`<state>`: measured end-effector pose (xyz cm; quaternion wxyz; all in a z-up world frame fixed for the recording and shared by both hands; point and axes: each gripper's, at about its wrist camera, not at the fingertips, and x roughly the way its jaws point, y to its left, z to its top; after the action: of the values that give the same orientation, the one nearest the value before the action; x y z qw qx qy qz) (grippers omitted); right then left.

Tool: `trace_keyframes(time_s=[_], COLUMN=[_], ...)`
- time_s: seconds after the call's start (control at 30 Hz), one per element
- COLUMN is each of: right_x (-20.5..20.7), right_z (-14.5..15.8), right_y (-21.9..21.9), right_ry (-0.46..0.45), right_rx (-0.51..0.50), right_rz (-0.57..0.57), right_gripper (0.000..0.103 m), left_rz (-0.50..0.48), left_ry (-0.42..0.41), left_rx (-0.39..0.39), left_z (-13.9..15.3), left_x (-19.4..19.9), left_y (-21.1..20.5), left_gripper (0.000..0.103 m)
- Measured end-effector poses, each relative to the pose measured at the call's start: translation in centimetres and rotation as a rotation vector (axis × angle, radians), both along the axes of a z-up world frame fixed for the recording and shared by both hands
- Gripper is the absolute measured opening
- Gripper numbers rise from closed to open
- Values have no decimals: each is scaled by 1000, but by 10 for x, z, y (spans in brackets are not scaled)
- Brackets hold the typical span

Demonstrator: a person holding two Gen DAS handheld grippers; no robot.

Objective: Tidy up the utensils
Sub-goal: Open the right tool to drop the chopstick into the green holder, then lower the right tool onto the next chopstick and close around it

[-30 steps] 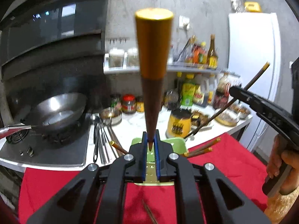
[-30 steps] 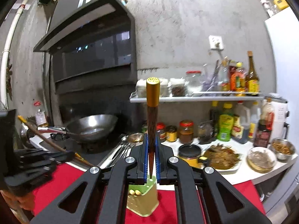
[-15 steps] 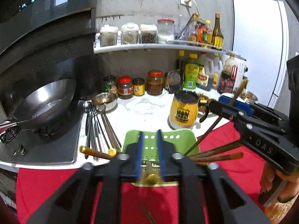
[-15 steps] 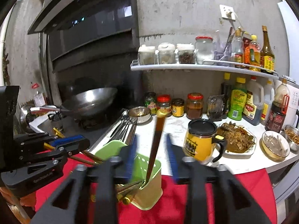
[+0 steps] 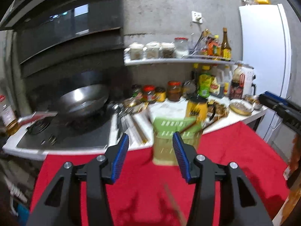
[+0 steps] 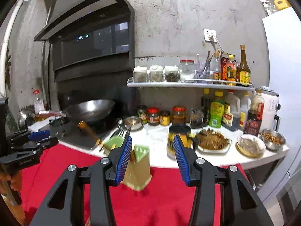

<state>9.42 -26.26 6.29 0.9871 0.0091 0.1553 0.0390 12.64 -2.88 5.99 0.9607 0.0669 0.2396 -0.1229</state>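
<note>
Both tongs (image 5: 150, 141) (image 6: 151, 144) freshly parted, chopsticks gone.

- A lived-in home kitchen is showing itself here, with a wok (image 6: 92, 109) sitting on a gas stove (image 5: 64, 133) under a dark range hood (image 6: 90, 37).
- Spice jars (image 6: 156, 73) and sauce bottles (image 6: 242, 69) are crowding a wall shelf (image 6: 188, 84) on a bare concrete wall (image 6: 188, 15).
- Condiment jars (image 6: 153, 115), oil bottles (image 6: 216, 113) and dishes of cooked food (image 6: 212, 140) are standing on the white counter (image 6: 156, 137).
- A white fridge (image 5: 263, 47) is standing at the right.
</note>
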Motion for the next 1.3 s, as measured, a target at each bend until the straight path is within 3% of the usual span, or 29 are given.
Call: trace_keyframes(time_s=[0.2, 0.37, 0.53, 0.77, 1.0, 1.3], right_x=[-51, -70, -73, -59, -37, -22], right_z=[-57, -120, -162, -176, -184, -196], right_y=[20, 51, 78, 115, 145, 155], right_ry=[131, 289, 399, 462, 507, 550], right_rx=[-31, -41, -24, -46, -56, -104], right_rz=[35, 104, 161, 240, 288, 255], right_gripper=[47, 47, 46, 16, 13, 12], left_rz=[74, 103, 109, 133, 121, 107], left_ry=[89, 180, 289, 312, 322, 345], left_rx=[26, 33, 25, -6, -23, -36], left_z=[-52, -101, -141, -148, -152, -160], left_x=[-52, -80, -87, -81, -72, -64], left_y=[33, 51, 64, 82, 85, 85], left_gripper=[48, 48, 48, 48, 48, 48])
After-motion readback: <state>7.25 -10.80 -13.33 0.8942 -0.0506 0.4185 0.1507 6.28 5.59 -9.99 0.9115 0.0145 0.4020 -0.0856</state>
